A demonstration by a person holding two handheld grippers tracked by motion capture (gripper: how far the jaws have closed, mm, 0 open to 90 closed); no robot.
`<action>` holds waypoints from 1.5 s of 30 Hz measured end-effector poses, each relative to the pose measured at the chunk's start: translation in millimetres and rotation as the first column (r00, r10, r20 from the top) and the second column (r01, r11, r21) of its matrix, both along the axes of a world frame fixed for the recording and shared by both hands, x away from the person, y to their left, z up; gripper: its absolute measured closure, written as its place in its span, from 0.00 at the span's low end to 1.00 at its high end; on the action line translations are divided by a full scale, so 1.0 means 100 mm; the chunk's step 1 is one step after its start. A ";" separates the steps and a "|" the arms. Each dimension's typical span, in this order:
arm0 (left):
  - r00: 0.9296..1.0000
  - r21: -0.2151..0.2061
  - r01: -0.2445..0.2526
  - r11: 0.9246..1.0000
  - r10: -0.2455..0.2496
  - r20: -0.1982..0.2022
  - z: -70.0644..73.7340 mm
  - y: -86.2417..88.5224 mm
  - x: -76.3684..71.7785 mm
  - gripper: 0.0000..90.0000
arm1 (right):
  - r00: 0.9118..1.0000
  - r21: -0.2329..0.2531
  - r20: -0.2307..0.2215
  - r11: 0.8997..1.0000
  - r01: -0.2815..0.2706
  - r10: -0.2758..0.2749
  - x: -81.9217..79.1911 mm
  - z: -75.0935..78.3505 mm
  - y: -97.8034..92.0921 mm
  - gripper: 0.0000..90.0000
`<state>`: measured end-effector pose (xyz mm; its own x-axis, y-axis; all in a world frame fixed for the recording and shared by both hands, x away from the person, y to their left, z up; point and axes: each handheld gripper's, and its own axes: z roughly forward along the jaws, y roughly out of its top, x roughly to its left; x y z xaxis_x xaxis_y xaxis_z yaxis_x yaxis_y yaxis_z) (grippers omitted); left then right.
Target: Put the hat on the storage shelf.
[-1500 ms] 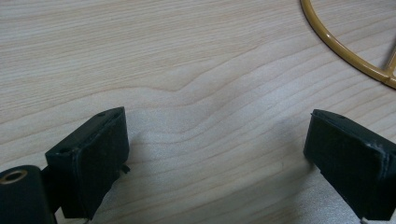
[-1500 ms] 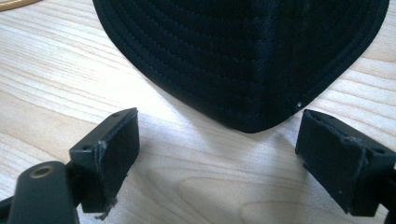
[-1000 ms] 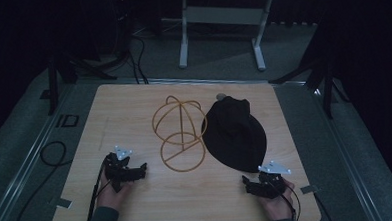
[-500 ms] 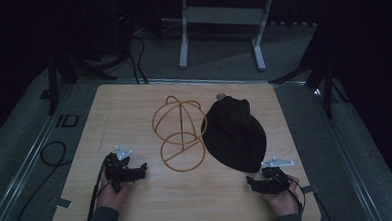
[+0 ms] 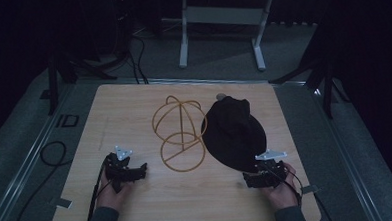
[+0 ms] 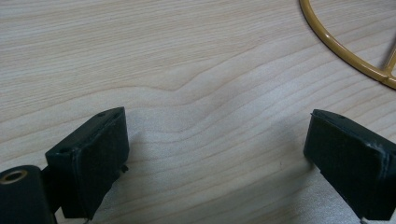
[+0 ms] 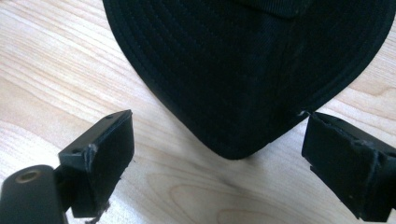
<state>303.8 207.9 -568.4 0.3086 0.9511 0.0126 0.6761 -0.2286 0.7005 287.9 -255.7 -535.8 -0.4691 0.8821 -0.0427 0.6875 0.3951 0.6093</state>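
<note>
Shifted slightly lower right since earlier, the right hand-held gripper (image 5: 251,179) gapes just below the black fabric cap's (image 5: 233,134) brim, while the left hand-held gripper (image 5: 140,172), lower left, spreads wide over bare wooden worktop (image 5: 134,108).

Both hands rest low, the left claw (image 5: 142,169) and right claw (image 5: 247,179) each gaping wide, holding nothing.

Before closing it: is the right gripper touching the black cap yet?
Apart. In the right gripper view, the cap's brim tip lies between the open right gripper's fingers, with bare table around it.
</note>
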 end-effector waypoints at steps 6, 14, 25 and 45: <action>1.000 0.003 0.002 1.000 -0.002 -0.001 0.00 0.00 0.00 0.08 | 0.999 -0.023 -0.036 0.999 -0.026 0.025 0.07 0.00 0.02 0.16; 1.000 0.002 0.001 1.000 -0.001 -0.001 0.00 0.00 0.00 0.08 | 0.998 -0.045 -0.035 0.998 -0.047 0.046 0.16 0.11 0.03 0.16; 1.000 0.003 0.002 1.000 -0.002 0.000 0.00 0.00 0.00 0.08 | 0.997 -0.065 -0.054 0.996 -0.065 0.061 0.29 0.19 0.06 0.19; 1.000 0.005 0.004 1.000 -0.004 -0.002 0.00 0.00 0.00 0.08 | 0.996 -0.090 -0.058 0.993 -0.070 0.065 0.55 0.28 0.11 0.19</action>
<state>303.6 208.0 -568.2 0.3124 0.9498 0.0171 0.6762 -0.2350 0.6982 342.8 -244.8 -507.5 -0.5317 0.8416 -0.0949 0.6885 0.4948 0.5302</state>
